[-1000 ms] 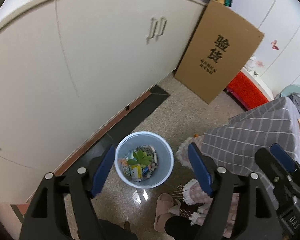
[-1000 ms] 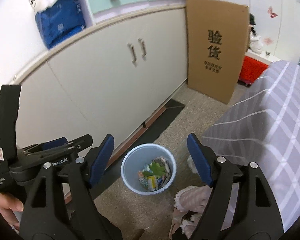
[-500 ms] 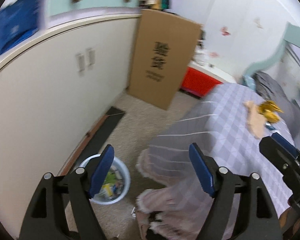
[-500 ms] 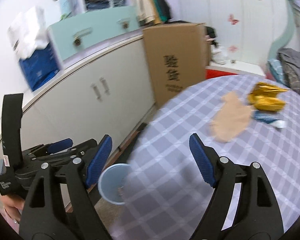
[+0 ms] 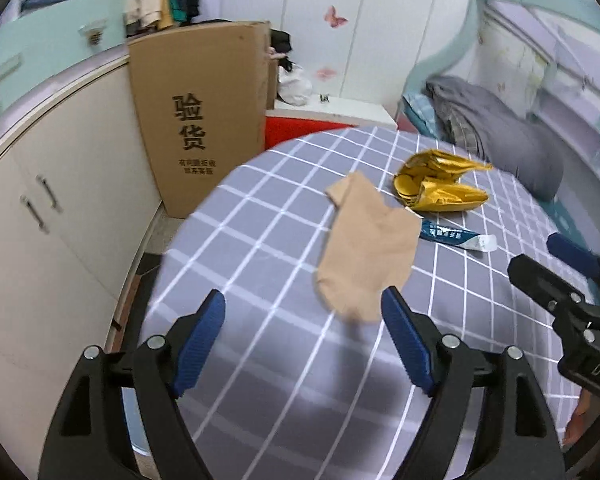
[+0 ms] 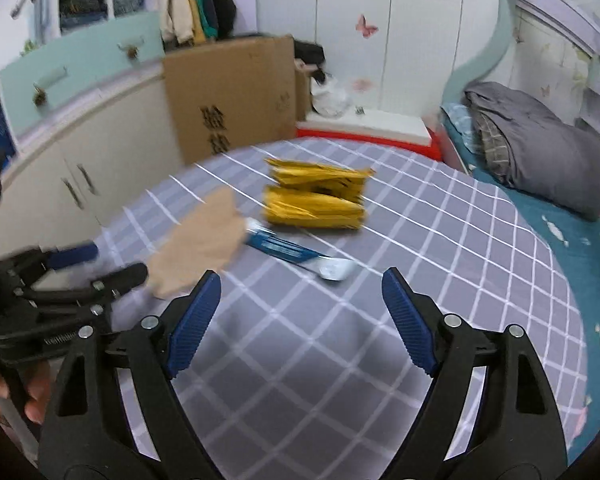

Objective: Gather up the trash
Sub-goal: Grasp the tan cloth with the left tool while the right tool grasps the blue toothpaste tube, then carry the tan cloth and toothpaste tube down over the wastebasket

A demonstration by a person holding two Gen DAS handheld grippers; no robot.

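Above the near edge of the checked bench [image 5: 260, 360], the left claw [image 5: 304, 344] stands spread with nothing between its blue ribbed pads; the right claw [image 6: 300, 320] is spread and empty too, both having just been opening. Just beyond the left claw lies a beige sock [image 5: 368, 248]: soft, limp, feather-light, best pinched at a bunched fold near its middle. Its far edge touches a blue and white tube [image 6: 296, 256], flattened, slick and pliable, likely easiest taken across its flat body. Behind it sits a crumpled gold foil bag [image 6: 316, 196], crinkly, light and springy, so it may slip unless gripped on a creased ridge.
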